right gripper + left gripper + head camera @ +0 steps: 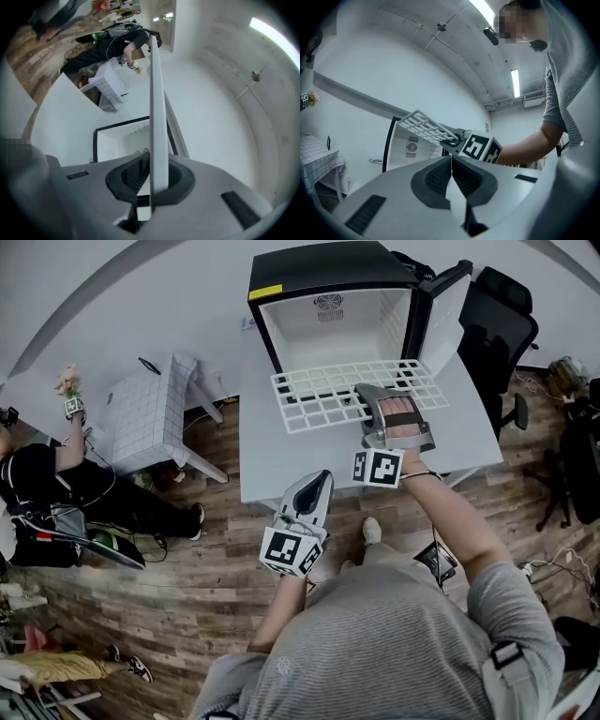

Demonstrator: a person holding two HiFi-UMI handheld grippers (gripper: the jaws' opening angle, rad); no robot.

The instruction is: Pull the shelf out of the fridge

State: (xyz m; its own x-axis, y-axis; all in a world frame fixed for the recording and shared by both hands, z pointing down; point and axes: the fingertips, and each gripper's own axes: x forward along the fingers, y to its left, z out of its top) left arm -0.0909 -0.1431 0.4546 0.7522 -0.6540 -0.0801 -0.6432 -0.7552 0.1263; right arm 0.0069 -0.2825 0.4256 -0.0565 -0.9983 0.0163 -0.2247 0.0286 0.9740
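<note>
A head view looks steeply down on a person standing at a white table (272, 465). A black mini fridge (319, 277) stands at the upper centre of the frame with its door (445, 315) swung open to the right.

The white wire shelf (319, 395) hangs in the air just in front of the fridge opening, over the table, and looks clear of it or nearly so. The right gripper (373, 392) is clamped on the shelf's near edge. In the right gripper view the shelf runs edge-on between the nearly closed pads. The left gripper (322, 480) is low at the centre of the frame, off the table's near edge, with its jaws pressed together on nothing.

The main risk is the one-sided hold. The whole grid hangs from a narrow pinch on one edge, so its weight could twist it in the pads and drop the far side onto the table. A far corner might also catch the fridge frame or the door if the shelf swings to the right.
</note>
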